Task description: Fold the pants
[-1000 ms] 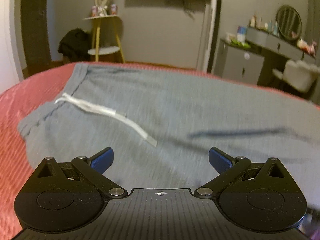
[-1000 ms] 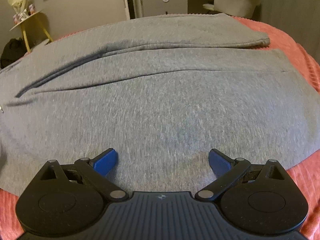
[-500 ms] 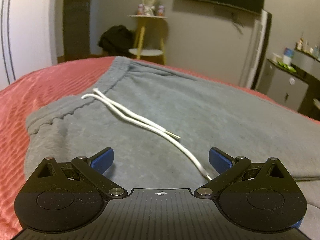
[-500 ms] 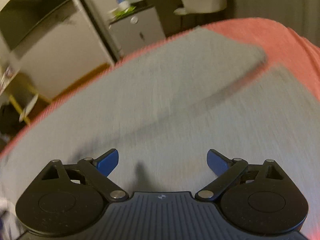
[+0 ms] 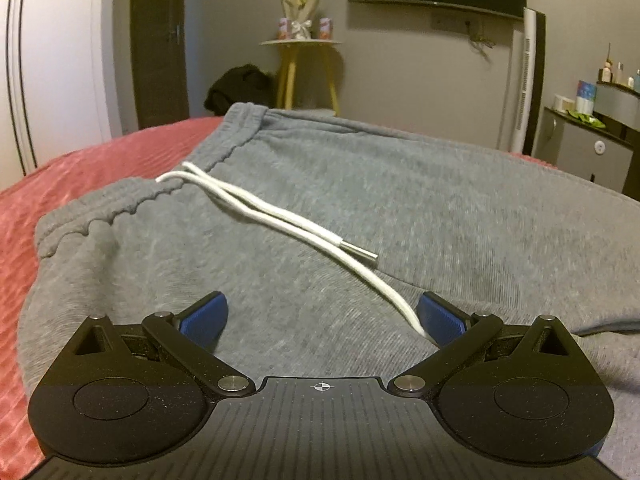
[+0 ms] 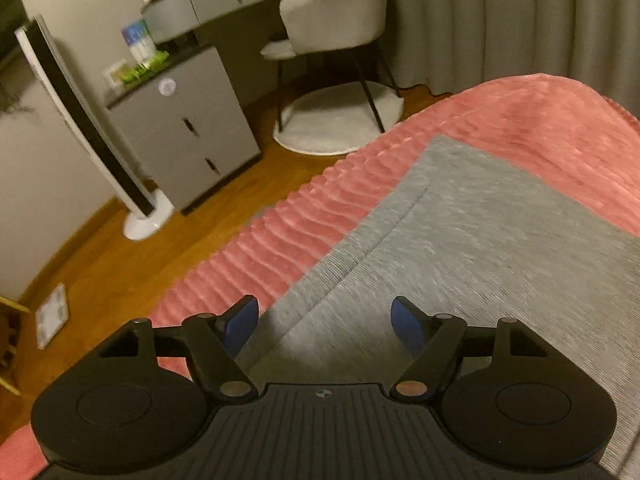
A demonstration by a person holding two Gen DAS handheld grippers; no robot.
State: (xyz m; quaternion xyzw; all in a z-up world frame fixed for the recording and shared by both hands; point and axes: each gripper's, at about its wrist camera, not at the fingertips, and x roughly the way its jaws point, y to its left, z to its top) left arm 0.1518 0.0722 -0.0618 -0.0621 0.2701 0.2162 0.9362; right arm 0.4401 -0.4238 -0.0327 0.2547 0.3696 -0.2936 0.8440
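Sweatpants [image 5: 400, 208] lay flat on the red bedspread [image 5: 100, 160], grey and drawstringed, and I had one gripper at each end of them. My left gripper [image 5: 322, 316] was spread wide with nothing between its blue pads [image 5: 202, 318]; cloth of the upper leg lay just below and ahead of them, and the white drawstring [image 5: 280, 220] ran from beside the right pad up and away leftward to the waistband [image 5: 132, 200], which lay ahead and to the left. My right gripper [image 6: 324, 320] was also wide and empty, poised over the far edge of a leg, with the hem [image 6: 440, 168] ahead and slightly right. So the long axis ran from the waistband on my left to the hems on my right. I judged the fold would bring one end over the other, each gripper taking the end nearest it. The leg view was smeared, so I could not tell whether the pads touched cloth.
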